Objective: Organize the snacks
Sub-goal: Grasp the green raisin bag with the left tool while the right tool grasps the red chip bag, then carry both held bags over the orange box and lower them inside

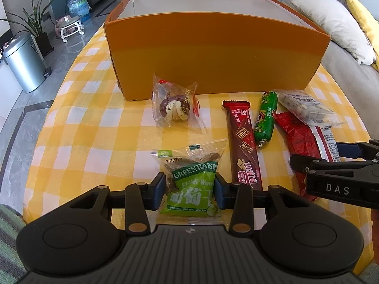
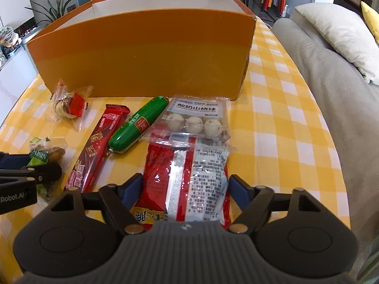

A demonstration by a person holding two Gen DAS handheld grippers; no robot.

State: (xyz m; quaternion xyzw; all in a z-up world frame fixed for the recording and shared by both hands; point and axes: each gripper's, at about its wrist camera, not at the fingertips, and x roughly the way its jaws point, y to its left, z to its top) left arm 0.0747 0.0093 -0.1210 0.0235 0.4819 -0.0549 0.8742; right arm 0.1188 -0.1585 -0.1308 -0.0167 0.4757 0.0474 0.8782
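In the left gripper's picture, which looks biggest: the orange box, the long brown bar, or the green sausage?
1. Orange cardboard box, biggest.
2. Long brown wafer bar wrapper.
3. Green sausage-shaped snack, smallest.

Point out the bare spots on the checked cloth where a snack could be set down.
Free: the cloth between the orange box and the sofa; also left of the raisin bag, toward the table's edge. Crowded: in front of the box, where chocolate bar, green sausage, yogurt balls and red packet lie together.

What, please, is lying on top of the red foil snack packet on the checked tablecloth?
The clear packet of white balls overlaps the far end of the red foil snack packet; that end is hidden.
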